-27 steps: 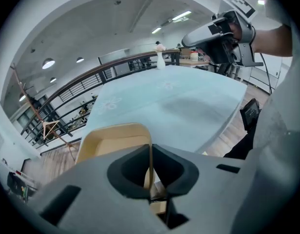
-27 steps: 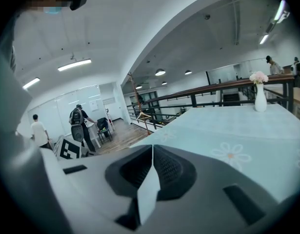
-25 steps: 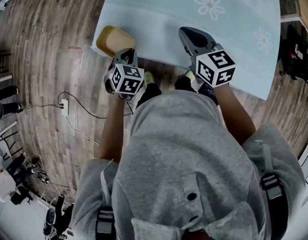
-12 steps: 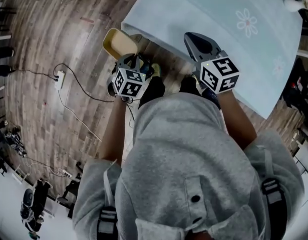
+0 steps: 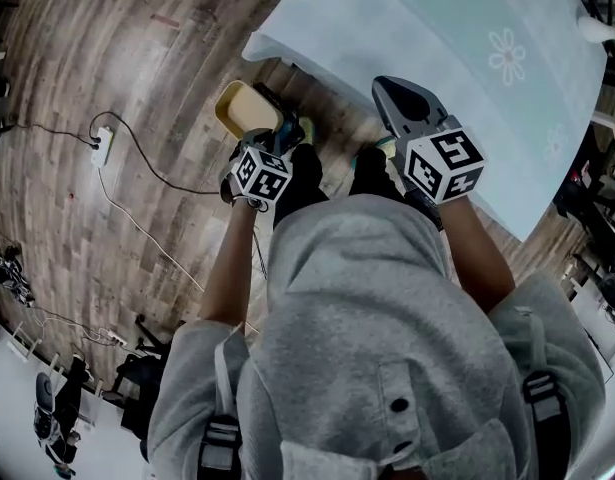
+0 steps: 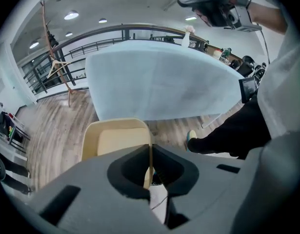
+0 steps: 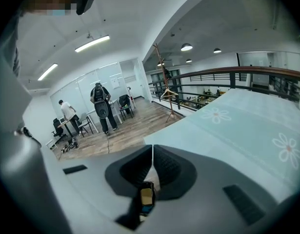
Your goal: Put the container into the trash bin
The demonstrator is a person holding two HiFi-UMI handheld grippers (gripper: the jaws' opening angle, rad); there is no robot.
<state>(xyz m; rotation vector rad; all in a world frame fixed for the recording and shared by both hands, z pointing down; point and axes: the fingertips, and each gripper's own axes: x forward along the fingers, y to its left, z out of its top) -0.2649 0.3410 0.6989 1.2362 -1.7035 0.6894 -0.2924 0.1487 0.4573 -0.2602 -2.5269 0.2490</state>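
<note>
left tongs (image 6: pixel 150 155): clamping container (image 6: pixel 115 140) | change: now clear of table (image 6: pixel 159 82), over floor (image 5: pixel 137 88)

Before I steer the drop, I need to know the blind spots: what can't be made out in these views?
The trash bin: in no view, so its place cannot be told.
Near half of the container: left gripper view, covered by the left gripper, shut on its rim.
The floor below the person's body: head view, hidden by the grey hoodie.
</note>
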